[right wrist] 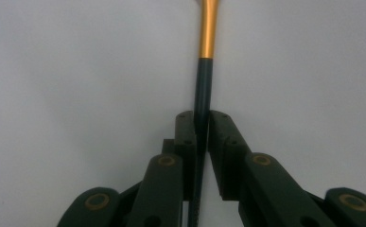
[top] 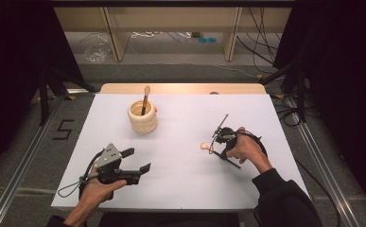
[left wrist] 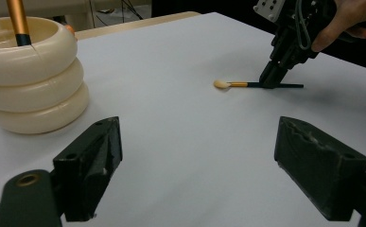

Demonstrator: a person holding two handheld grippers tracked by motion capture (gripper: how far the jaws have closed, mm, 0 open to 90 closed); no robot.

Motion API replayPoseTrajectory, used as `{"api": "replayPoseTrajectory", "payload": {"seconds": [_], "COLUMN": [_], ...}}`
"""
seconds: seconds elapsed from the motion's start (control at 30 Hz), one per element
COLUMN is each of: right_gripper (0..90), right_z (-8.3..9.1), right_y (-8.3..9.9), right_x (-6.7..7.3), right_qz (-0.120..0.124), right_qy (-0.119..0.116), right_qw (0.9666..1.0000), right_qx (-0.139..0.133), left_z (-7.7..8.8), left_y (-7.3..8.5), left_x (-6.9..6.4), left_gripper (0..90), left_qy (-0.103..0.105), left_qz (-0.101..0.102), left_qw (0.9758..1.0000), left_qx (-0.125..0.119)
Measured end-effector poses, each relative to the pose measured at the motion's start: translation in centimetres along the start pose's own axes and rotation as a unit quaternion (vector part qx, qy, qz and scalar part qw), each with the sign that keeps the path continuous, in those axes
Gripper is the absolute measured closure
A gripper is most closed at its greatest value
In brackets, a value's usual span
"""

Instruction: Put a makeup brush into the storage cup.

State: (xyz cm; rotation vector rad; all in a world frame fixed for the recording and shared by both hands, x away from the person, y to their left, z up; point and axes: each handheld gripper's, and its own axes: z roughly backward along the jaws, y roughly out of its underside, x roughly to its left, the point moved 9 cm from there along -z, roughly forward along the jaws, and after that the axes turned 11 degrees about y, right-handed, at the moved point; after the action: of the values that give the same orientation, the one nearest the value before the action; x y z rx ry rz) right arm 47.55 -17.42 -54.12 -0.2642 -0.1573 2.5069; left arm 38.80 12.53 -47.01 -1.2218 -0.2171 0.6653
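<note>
Right hand-held gripper [right wrist: 202,130] — apparently clamped on makeup brush [right wrist: 203,87] handle

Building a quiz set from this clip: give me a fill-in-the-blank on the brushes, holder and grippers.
1. The right gripper is shut on the dark ____ of the brush lying on the table.
2. The left gripper has its jaws ____.
3. A second brush stands in the cream ringed ____.

Missing: handle; open; holder

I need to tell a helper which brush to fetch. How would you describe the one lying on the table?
On the white table, look right of the cream ringed holder. The right gripper is shut on a brush lying flat there. Unlike the brush standing in the holder, it lies down, pale tip pointing left.
</note>
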Motion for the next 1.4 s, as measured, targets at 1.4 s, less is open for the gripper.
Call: {"api": "replayPoseTrajectory", "payload": {"seconds": [1.4], "right_gripper": [83.7], "right_z": [1.4], "right_y": [-1.4], "right_x": [0.1], "right_qz": [0.027], "right_qy": [0.011], "right_qw": [0.998], "right_qx": [-0.056], "left_z": [0.3], "left_y": [0.0], "left_x": [0.5], "left_gripper": [15.9], "left_qy": [-0.004], "left_qz": [0.014], "left_qw": [0.9999], "left_qx": [-0.004]}}
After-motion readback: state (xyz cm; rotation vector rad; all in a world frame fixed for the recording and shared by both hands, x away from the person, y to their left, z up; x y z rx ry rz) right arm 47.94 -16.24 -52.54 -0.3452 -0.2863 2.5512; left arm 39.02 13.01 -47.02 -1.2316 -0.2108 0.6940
